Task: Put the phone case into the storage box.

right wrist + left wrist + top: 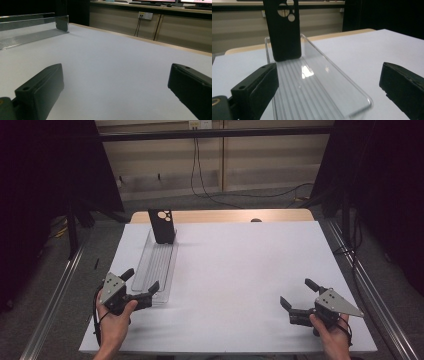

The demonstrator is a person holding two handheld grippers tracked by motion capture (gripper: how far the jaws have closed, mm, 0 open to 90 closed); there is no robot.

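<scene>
White paper (235,270) covers the table, with a wooden edge showing at the far side and beige panels and cables behind. Toward the left lies a clear ribbed tray (159,265), its long side running away from the person. A black phone case (162,226) stands upright at the tray's far end, camera cut-outs at the top.

At the tray's near end is the left gripper (142,279), jaws wide apart and holding nothing; in the left gripper view the tray's near corner (362,100) sits between them and the case (284,32) rises beyond. Well apart, low on the paper's right side, the right gripper (297,294) is spread wide too, with bare paper (112,75) between its jaws.
</scene>
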